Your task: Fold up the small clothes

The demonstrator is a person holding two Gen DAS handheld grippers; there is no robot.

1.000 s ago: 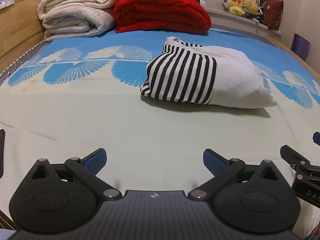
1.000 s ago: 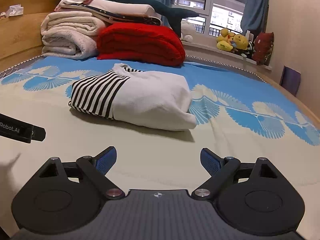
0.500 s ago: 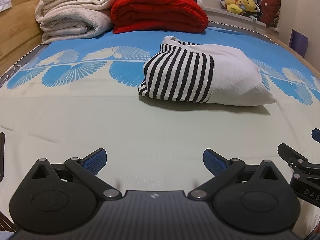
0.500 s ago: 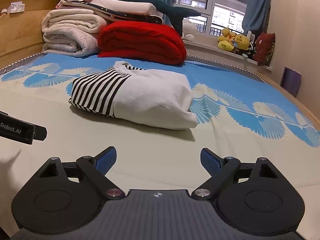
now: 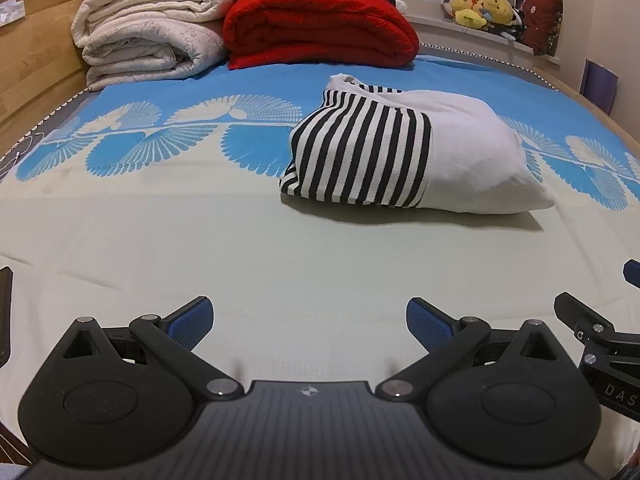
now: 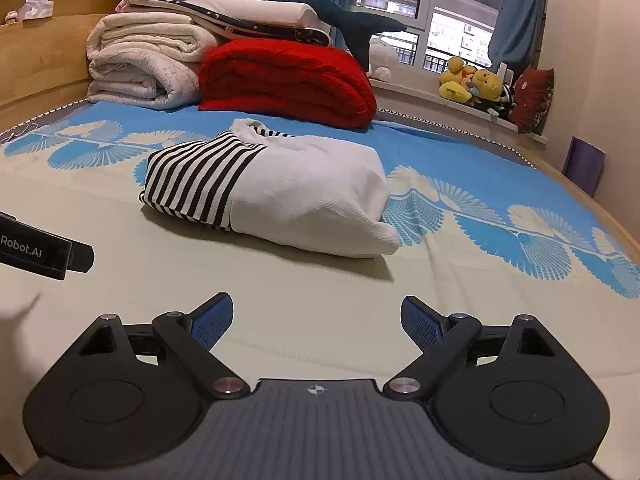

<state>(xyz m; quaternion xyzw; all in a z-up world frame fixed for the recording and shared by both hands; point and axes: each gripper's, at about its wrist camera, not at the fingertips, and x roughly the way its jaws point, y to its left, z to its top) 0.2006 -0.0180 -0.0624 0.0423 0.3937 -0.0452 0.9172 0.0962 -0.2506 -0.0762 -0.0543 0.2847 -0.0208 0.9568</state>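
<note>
- Left wrist view: the left gripper (image 5: 307, 320) is seen with its blue pads spread wide and nothing between them, above the pale near part of the bed (image 5: 240, 248).
- The folded garment (image 5: 408, 160), striped on its left half and white on its right, is laid on the bed, farther off and slightly right, well apart from the pads.
- A red blanket (image 5: 320, 28) and a white blanket (image 5: 152, 44) are stacked at the far end.
- Right wrist view: the right gripper (image 6: 317, 320) is likewise held wide open and empty.
- The folded garment (image 6: 272, 188) is seen ahead, slightly left of centre.
- Plush toys (image 6: 472, 84) are lined up on the windowsill, far right.
</note>
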